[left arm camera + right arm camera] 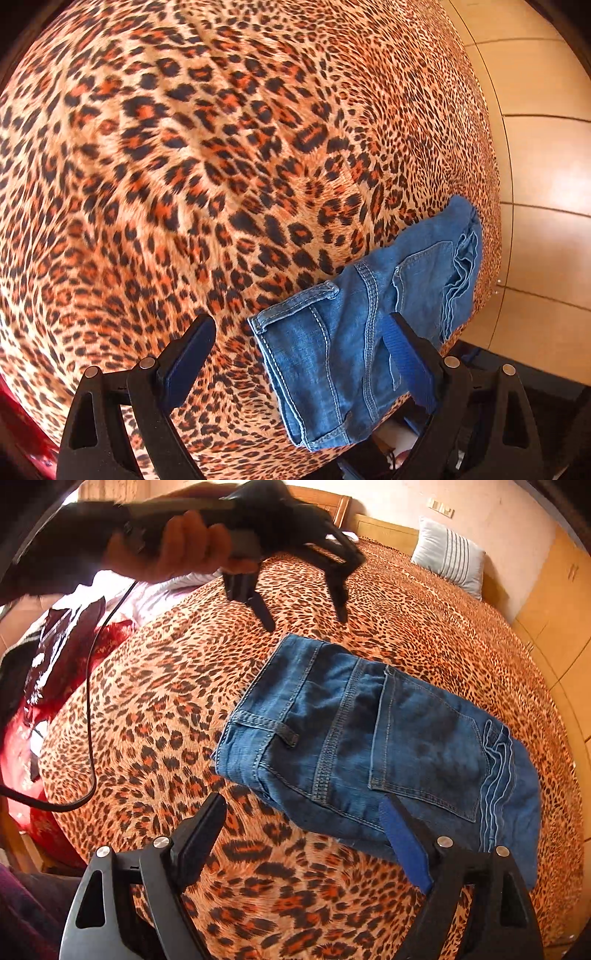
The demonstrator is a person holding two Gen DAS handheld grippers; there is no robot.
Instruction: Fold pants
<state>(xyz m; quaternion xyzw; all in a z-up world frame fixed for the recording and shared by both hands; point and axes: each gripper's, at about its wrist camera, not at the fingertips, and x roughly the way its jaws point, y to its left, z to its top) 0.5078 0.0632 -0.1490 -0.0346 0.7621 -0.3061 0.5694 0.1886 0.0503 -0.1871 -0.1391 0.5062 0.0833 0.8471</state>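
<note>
Blue denim pants lie folded into a compact bundle on the leopard-print bedspread, back pocket and waistband up. In the left wrist view the pants sit at the lower right near the bed's edge. My left gripper is open and empty, held above the bed; in the right wrist view it hovers past the pants' far end. My right gripper is open and empty, just in front of the near edge of the pants, its right finger over the denim.
A striped white pillow lies at the wooden headboard. Red and dark clothing is piled at the bed's left side, with a black cable trailing over it. Tan floor tiles lie beyond the bed's edge. Wooden cabinets stand at right.
</note>
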